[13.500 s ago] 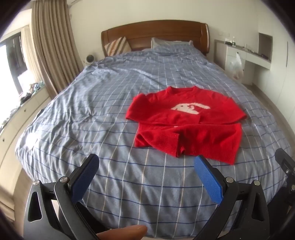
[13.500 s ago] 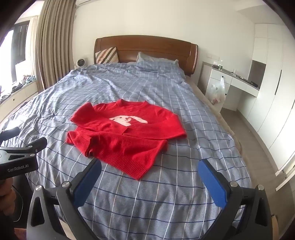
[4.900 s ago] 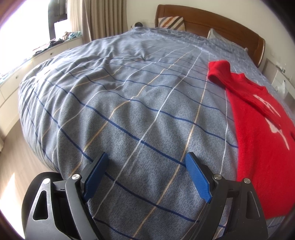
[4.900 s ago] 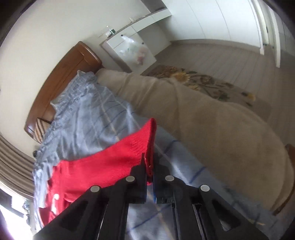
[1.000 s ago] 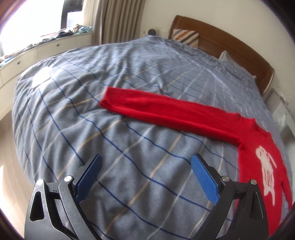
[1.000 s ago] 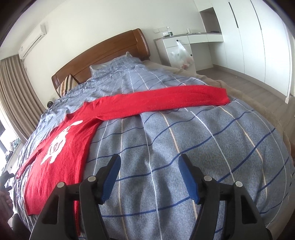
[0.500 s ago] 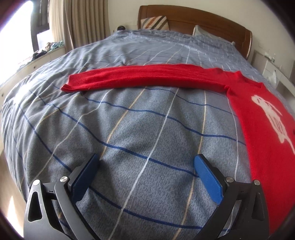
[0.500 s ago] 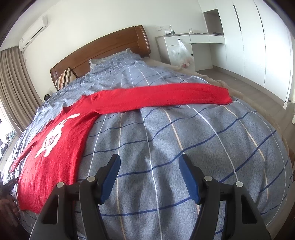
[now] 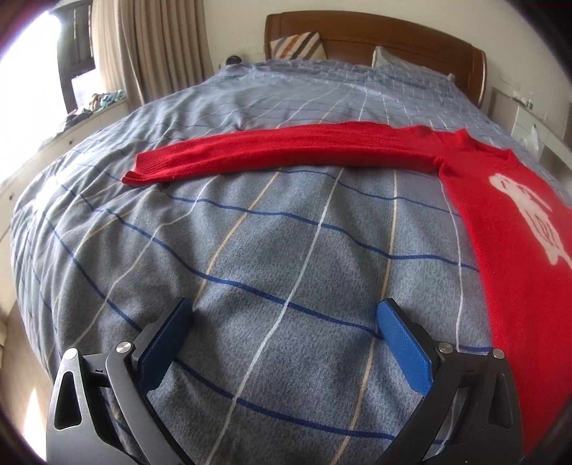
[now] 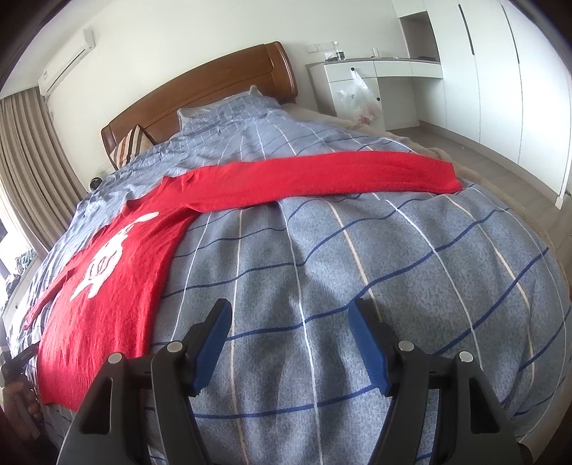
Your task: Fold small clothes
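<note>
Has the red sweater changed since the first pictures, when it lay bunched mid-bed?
Yes. The red sweater is now spread flat, each sleeve stretched sideways across the checked bedspread, parallel to the wooden headboard.

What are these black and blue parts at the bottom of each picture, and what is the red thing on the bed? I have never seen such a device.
A person holds a hand tool in each hand; each tool has two blue-padded fingers and a wide-angle camera looking along them. One picture comes from the left gripper, the other from the right gripper. Both are open and hold nothing; only the checked bedcover lies between the fingers. The red thing is a small red sweater with a white animal design, spread flat on the bed. Its sleeves are stretched out sideways: one sleeve shows in the left view, the other sleeve in the right. It is not yet folded.
</note>
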Action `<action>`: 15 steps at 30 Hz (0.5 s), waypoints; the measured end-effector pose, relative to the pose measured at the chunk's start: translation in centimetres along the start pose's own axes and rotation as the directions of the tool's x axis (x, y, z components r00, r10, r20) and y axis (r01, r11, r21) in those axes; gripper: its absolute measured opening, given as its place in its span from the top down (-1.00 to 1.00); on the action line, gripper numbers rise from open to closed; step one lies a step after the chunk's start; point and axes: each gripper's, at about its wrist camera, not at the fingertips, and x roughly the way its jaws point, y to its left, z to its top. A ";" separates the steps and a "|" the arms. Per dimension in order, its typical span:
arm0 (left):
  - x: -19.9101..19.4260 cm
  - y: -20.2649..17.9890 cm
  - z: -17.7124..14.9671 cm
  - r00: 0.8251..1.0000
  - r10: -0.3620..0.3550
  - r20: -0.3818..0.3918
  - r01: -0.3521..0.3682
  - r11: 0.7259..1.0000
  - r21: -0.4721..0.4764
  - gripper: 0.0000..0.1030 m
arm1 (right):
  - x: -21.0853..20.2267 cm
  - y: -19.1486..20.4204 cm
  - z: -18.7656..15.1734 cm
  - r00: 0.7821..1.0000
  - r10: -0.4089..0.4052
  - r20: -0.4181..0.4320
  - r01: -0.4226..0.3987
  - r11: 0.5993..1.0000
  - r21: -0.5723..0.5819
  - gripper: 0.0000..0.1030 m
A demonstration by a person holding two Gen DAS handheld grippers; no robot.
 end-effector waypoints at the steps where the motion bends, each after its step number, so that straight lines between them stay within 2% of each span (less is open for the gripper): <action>1: -0.3 0.1 -0.1 1.000 -0.008 0.014 0.008 1.000 -0.005 -0.99 | -0.2 -0.1 0.0 1.000 0.005 0.006 -0.005 1.000 0.006 -0.30; 6: -1.3 0.4 0.2 0.997 -0.021 0.071 0.022 1.000 -0.006 -0.99 | -1.8 -2.5 1.7 0.992 0.107 0.065 -0.115 0.986 0.122 -0.30; 8: -1.2 0.5 0.4 0.998 -0.021 0.067 0.022 1.000 -0.012 -0.99 | -1.2 -5.0 3.8 0.984 0.167 0.065 -0.178 0.952 0.248 -0.30; 9: -1.1 0.6 0.4 0.998 -0.024 0.061 0.025 0.999 -0.019 -0.99 | -0.8 -6.4 4.6 0.980 0.185 0.076 -0.200 0.927 0.317 -0.30; 12: -0.9 1.1 0.6 0.998 -0.032 0.055 0.035 0.998 -0.045 -0.99 | 1.6 -11.6 6.9 0.963 0.244 0.110 -0.264 0.793 0.550 -0.30; 15: -1.1 1.4 0.7 0.997 -0.043 0.057 0.046 0.997 -0.061 -0.99 | 4.1 -15.8 7.4 0.970 0.221 0.098 -0.225 0.675 0.703 -0.22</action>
